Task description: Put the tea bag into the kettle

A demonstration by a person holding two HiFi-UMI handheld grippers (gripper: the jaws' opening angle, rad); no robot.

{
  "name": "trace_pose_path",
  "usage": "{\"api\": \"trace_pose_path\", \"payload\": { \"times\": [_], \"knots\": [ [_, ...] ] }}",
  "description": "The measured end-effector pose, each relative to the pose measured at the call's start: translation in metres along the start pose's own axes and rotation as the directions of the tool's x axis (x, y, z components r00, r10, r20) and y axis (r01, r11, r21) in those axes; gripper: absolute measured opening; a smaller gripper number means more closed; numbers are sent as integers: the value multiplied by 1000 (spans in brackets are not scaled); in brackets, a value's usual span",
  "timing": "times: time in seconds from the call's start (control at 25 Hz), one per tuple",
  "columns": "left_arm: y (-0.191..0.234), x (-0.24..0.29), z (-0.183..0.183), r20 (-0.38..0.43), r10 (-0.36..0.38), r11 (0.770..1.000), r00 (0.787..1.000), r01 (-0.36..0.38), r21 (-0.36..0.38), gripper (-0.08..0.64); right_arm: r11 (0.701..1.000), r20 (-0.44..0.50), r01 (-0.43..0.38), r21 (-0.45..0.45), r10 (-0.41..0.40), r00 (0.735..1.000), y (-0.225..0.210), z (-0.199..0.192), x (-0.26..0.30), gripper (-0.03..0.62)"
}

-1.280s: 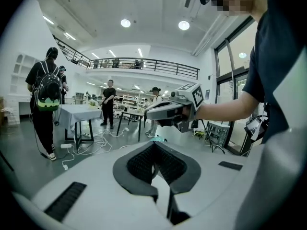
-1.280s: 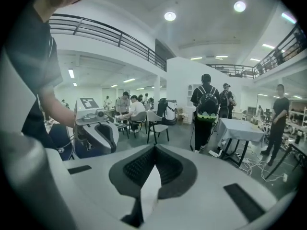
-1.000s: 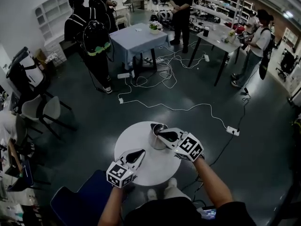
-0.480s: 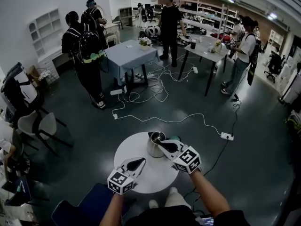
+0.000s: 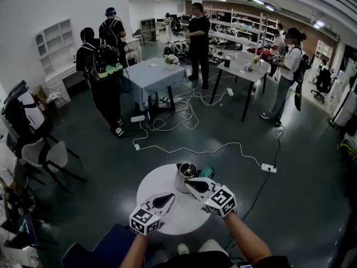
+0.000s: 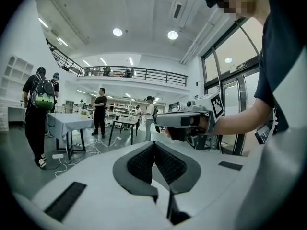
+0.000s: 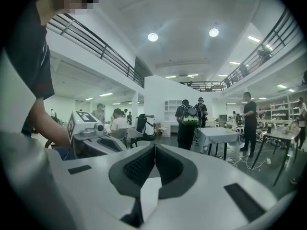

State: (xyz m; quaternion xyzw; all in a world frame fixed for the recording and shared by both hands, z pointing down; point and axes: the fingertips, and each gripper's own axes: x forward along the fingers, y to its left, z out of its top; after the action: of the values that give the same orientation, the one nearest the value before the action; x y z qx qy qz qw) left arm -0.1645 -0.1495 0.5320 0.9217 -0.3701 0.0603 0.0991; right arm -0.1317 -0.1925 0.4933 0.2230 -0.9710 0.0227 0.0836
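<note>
- The kettle (image 5: 184,175), a metal pot with an open top, stands upright on the far part of a round white table (image 5: 154,184). The tea bag cannot be made out in any view.
- A small teal thing (image 5: 206,172) lies just beside the kettle, on its right. It is partly hidden by the right gripper.
- The right gripper (image 5: 190,182) points its tips at the near side of the kettle, close to it; whether they touch cannot be told. In its own view its jaws (image 7: 154,148) are pressed together with nothing between them.
- The left gripper (image 5: 167,196) hangs over the near half of the table, apart from the kettle. Its jaws (image 6: 154,143) are likewise closed and empty.
- Each gripper shows in the other's view: the right one (image 6: 178,120) held level in a hand, the left one (image 7: 94,140) with its marker cube.
- White cables (image 5: 192,149) run across the dark floor beyond the table to a power strip (image 5: 268,168).
- Farther off are a blue-clothed table (image 5: 153,74) and a grey table (image 5: 242,65), with people standing around them.
</note>
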Motion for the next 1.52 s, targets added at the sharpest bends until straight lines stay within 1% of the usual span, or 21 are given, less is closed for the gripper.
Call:
{"api": "trace_pose_path", "payload": {
  "times": [0.28,0.44,0.64,0.76,0.88,1.0,1.12,1.32,1.52],
  "knots": [
    [-15,4,10,18,2,1000,1000,-3,9,16,1000,1,16,-23,-16,1000,4,4,-22,20],
    [-31,7,20,41,10,1000,999,-10,7,15,999,0,30,-36,-30,1000,6,7,-40,20],
    [-55,8,25,53,16,1000,998,-16,15,15,999,41,46,-4,-46,998,10,10,-70,20],
    [-67,6,29,56,23,1000,998,-24,7,17,999,47,48,14,-48,998,15,13,-86,20],
    [-85,7,26,51,22,1000,998,-22,8,16,998,52,56,12,-56,997,21,10,-104,20],
    [-103,9,26,49,20,1000,999,-21,12,15,996,44,81,-32,-80,996,27,8,-120,20],
    [-122,8,29,53,27,999,998,-27,16,17,995,45,83,-46,-81,996,36,10,-137,20],
    [-151,1,38,68,60,997,996,-63,39,16,995,63,84,-55,-81,995,45,13,-176,20],
    [-190,-12,31,75,87,994,993,-92,63,17,996,74,79,-45,-75,994,62,-3,-212,20]
  ]
}}
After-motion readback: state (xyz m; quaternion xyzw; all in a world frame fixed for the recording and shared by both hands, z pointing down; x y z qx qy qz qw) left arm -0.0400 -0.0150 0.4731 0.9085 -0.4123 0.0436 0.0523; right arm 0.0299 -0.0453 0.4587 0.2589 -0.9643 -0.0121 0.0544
